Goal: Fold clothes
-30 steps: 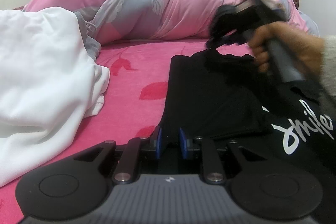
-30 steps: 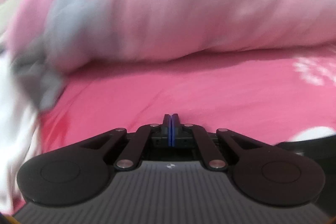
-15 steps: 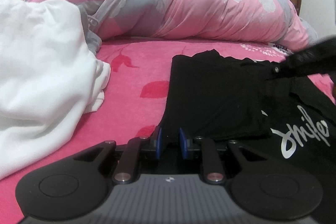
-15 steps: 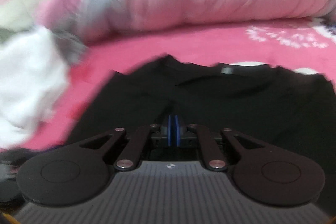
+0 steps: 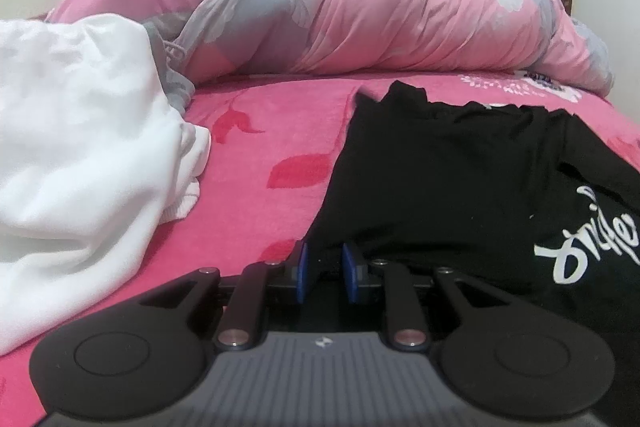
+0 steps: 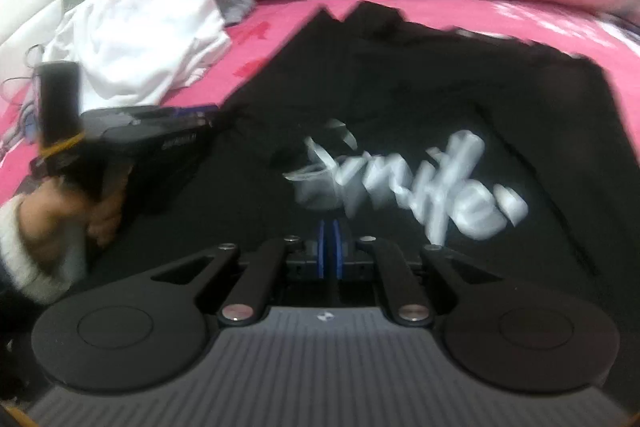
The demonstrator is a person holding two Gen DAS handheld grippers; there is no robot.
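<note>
My left hand-held gripper (image 5: 323,271) sits low at the near left edge of the black shirt (image 5: 448,187), pads apart, black cloth between them but not pinched. My right hand-held gripper (image 6: 329,247), pads together on nothing, has swung back off the pink quilt (image 5: 360,15) to above the print. A fold looks laid over; shirt on bed (image 5: 260,147), white garment (image 5: 72,147) beyond.

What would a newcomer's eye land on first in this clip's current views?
Probably the black shirt spread on the pink bedsheet, its white script lettering bright in the right wrist view. Next, the white garment heaped to its left, and the rolled pink floral quilt along the far side of the bed.
</note>
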